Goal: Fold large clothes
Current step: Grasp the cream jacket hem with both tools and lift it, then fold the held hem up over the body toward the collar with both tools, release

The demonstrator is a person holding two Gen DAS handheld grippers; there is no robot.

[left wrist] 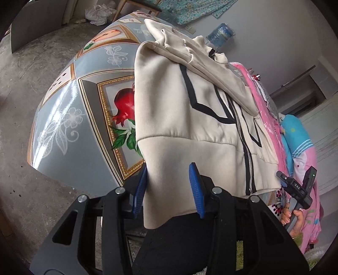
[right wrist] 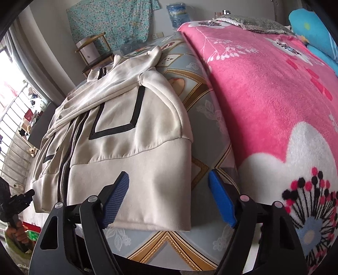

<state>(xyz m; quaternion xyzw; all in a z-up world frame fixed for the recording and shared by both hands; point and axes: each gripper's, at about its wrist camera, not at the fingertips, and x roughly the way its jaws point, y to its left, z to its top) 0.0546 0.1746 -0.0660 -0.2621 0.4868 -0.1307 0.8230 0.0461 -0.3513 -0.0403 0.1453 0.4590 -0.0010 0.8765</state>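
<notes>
Counter: a glossy surface [right wrist: 211,131] with a blue-grey printed cloth of gold frames, white flowers and a red pomegranate is seen under the garment; its near edge runs just in front of both grippers.
Blanket: a pink fleece blanket with white and black flower prints [right wrist: 264,88] is laid along the counter's right side, beside the garment but apart from it, with a strip of bare cloth between.
Garment: a cream zip-up jacket with black stripe trim [right wrist: 135,148] is spread flat on the counter, zip facing up, sleeves folded across the chest; its long axis runs away from the person, and its wide hem band lies at the near edge.
Key relation: the hem is met by both grippers, the left-hand corner hanging over the counter edge, the right-hand corner lying flat ahead of the right jaws.
Left gripper [left wrist: 169,188]: narrow jaws are closed onto the left hem corner, which is pinched between the blue pads.
Right gripper [right wrist: 169,198]: jaws are held wide, astride the right hem corner, not yet pressed on it.
Obstruction: none is seen between hem and collar; the folded sleeves may shift when the hem is lifted.
Background: a blue water bottle [right wrist: 177,14] stands behind the counter.
</notes>
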